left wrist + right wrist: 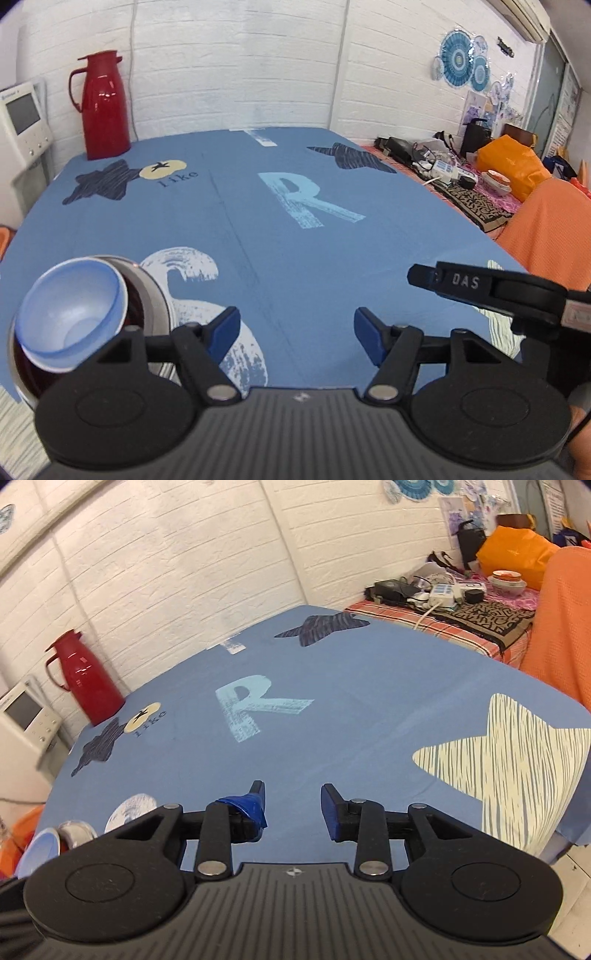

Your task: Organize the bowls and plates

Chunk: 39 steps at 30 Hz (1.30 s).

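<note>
A blue printed tablecloth covers the table below a white brick wall; one red thermos stands at 10 o'clock. One pale blue bowl sits tilted inside one steel bowl at 8 o'clock. The left gripper and the right gripper hover level, both spread wide and empty.

A small bowl is nested, tilted, in a metal bowl at the table's near left. A jug is set at the far left corner.

Two nested bowls, one red thermos.
</note>
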Each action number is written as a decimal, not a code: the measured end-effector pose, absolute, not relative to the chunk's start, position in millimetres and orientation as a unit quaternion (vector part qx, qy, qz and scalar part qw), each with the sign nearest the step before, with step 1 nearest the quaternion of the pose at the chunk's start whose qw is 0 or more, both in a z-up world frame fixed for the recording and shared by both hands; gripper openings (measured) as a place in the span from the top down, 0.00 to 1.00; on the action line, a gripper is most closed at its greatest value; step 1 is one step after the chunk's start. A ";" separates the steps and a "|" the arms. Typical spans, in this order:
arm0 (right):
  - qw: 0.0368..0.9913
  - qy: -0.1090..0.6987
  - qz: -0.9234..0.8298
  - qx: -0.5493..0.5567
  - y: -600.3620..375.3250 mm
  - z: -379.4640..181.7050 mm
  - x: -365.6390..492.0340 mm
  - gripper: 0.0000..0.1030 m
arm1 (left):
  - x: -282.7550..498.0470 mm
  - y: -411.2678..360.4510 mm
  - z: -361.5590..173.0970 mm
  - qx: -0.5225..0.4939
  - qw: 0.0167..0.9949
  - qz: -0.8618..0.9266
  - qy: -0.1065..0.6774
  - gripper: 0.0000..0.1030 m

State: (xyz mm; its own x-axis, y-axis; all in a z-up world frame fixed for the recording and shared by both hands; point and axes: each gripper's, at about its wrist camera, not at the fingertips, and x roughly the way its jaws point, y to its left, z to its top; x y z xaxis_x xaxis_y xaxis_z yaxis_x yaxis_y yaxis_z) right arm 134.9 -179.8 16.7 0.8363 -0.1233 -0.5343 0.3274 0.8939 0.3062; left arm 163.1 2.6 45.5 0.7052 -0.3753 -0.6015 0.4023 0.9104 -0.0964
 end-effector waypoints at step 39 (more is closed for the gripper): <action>0.959 0.263 -0.011 0.103 -142.0 -50.9 -33.7 0.74 | 9.4 34.4 -14.8 0.055 0.951 -0.042 0.302 0.35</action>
State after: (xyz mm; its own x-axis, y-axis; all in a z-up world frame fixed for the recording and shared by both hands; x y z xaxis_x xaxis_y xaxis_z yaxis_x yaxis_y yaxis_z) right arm -33.7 -142.0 -50.9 0.8616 0.0330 -0.5065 0.0756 0.9784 0.1922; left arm 9.4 34.4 -14.8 0.8140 -0.0472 -0.5790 0.1140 0.9903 0.0795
